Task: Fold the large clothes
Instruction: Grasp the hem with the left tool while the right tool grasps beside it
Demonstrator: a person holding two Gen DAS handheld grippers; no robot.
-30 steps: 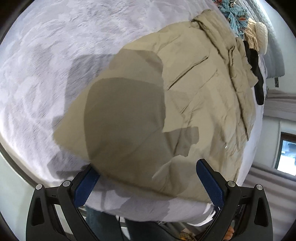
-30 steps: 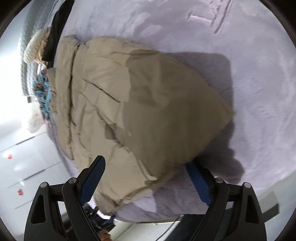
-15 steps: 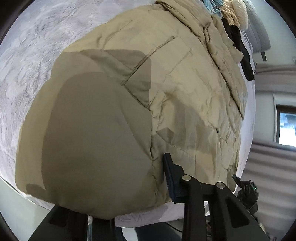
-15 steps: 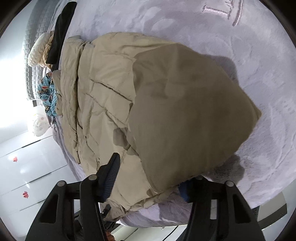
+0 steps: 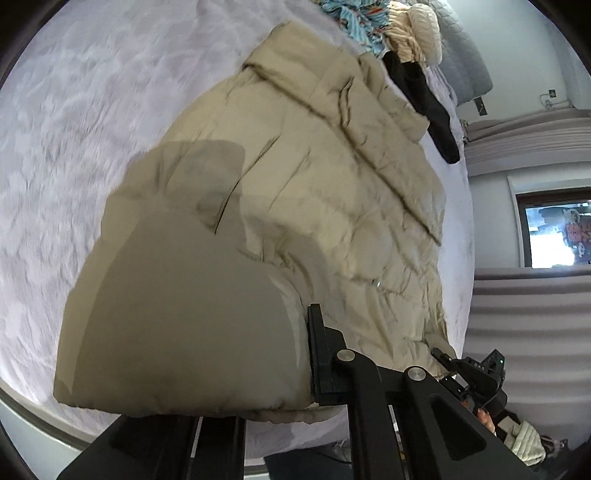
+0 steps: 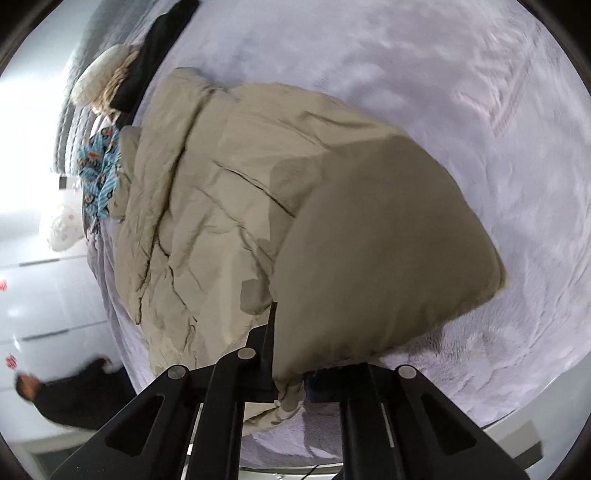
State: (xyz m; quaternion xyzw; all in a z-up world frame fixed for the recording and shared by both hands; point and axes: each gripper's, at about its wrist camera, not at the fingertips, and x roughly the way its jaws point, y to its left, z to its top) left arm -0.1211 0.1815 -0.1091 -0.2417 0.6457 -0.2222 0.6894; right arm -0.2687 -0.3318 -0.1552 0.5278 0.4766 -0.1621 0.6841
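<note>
Jacket: the beige puffer jacket [image 5: 332, 192] lies along the bed [image 5: 74, 129], collar toward the headboard end, hem at the near edge where I stand, so the hem is what I can reach first.
Left tool: my left tool [image 5: 295, 369] has just been closing and is now clenched on one hem corner; only one finger [image 5: 317, 354] shows, the other is under the cloth.
Right tool: my right tool [image 6: 291, 369] has likewise just been closing and is clamped on the other hem corner, with fabric bunched between the fingers.
Why both corners: holding the hem at two points keeps the edge straight, so I judge the fold will carry it up toward the collar.
Lifted part: near each tool the hem corner stands raised and shaded.
Hedge: how deep each bite goes I cannot tell, since the padding hides the pads.
Neighbours: a black garment [image 5: 428, 99], a cream knit [image 5: 417, 33] and a blue patterned cloth [image 6: 99, 166] sit at the headboard end, just beside the collar, so the fold should stop short of them.
</note>
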